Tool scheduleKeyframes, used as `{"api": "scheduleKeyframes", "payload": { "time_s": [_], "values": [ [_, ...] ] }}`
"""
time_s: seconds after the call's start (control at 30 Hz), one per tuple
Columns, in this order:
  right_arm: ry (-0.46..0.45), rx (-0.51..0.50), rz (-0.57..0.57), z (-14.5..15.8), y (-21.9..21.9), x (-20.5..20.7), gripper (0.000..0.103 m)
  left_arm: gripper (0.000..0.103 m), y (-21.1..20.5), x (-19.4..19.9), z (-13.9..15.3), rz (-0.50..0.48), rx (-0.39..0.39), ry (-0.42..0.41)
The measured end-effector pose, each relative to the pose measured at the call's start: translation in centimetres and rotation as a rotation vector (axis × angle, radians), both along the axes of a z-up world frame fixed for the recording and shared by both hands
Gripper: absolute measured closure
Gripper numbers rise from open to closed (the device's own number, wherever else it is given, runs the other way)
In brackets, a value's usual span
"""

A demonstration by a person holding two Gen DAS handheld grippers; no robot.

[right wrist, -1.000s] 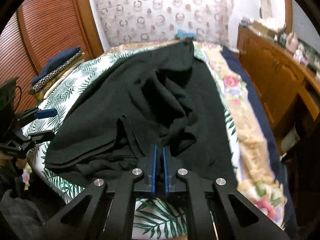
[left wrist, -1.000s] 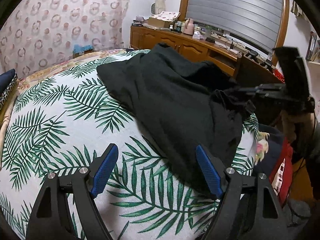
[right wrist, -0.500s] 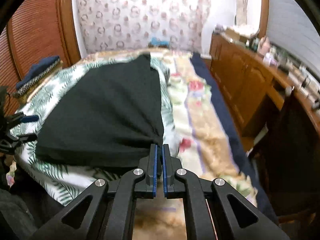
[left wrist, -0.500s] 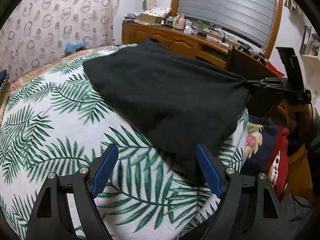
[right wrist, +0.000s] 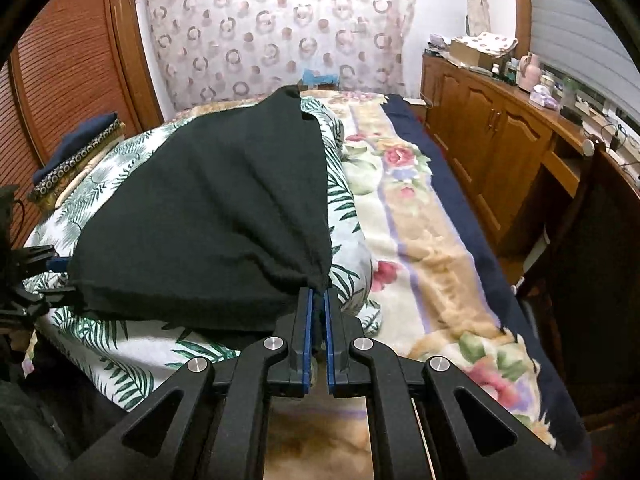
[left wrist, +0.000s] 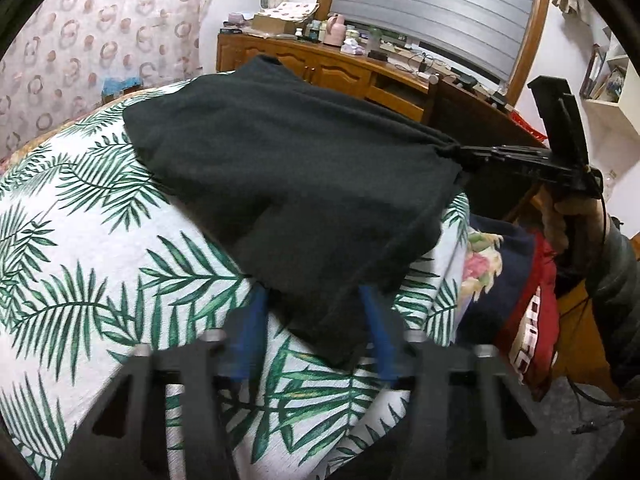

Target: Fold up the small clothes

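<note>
A black garment [left wrist: 288, 168] lies stretched over the palm-leaf bed cover [left wrist: 80, 248]; it also shows in the right wrist view [right wrist: 208, 216]. My right gripper [right wrist: 318, 300] is shut on the garment's near right corner and pulls it taut; it shows from the side in the left wrist view [left wrist: 460, 152]. My left gripper [left wrist: 316, 312] is open but narrowed, its blue fingers [left wrist: 252, 320] either side of the garment's near left corner, blurred by motion. It appears at the left edge of the right wrist view [right wrist: 60, 276].
A wooden dresser [right wrist: 500, 132] with clutter runs along the right wall. A floral blanket [right wrist: 420, 232] with navy edge covers the bed's right side. Folded dark clothes [right wrist: 72, 152] sit at the far left. A dark chair [right wrist: 592, 248] stands close on the right.
The right gripper has pulled the garment's corner back and out, stretching it flat. The left gripper has moved forward onto the near left corner, and its fingers have closed in.
</note>
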State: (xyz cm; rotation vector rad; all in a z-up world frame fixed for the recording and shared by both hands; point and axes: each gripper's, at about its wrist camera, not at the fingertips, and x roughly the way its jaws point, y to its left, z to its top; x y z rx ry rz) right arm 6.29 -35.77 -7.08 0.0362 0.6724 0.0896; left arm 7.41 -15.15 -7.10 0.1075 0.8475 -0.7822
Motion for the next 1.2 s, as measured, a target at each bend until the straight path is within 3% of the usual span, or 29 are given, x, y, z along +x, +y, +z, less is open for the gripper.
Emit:
{"api": "scheduleKeyframes", "payload": {
  "time_s": [0.07,0.17,0.23,0.27,0.47,0.63,0.8,1.03,1.2],
  "values": [
    [-0.023,0.011,-0.005,0.2,0.0,-0.3,0.097,0.095,-0.3,-0.2,0.0,-0.022,-0.006,0.004],
    [-0.062,0.01,-0.02,0.6,0.4,-1.0,0.077,0.096,-0.4,-0.4,1.3,-0.017,-0.023,-0.036],
    [-0.086,0.017,-0.003,0.7,1.0,-1.6,0.052,0.097,0.0,-0.1,2.8,-0.014,-0.063,-0.054],
    [-0.096,0.011,0.0,0.9,1.4,-1.9,0.049,0.097,0.3,0.2,3.7,-0.01,-0.091,-0.054],
    [-0.142,-0.003,0.15,1.0,5.7,-3.6,0.047,0.097,0.3,2.2,7.3,-0.009,-0.143,-0.088],
    [-0.141,-0.031,0.26,0.1,9.4,-3.8,0.043,0.097,-0.1,3.1,8.4,-0.008,-0.157,-0.105],
    [-0.115,-0.125,0.248,-1.3,9.7,-2.1,0.042,0.098,0.2,3.5,8.8,0.001,-0.173,-0.112],
    [-0.038,-0.174,0.207,-3.4,8.3,-0.3,0.042,0.098,0.4,3.8,8.5,0.002,-0.177,-0.114],
    [-0.018,-0.284,0.19,-4.0,8.5,0.6,0.042,0.098,1.0,4.1,8.9,0.02,-0.201,-0.121]
  ]
}}
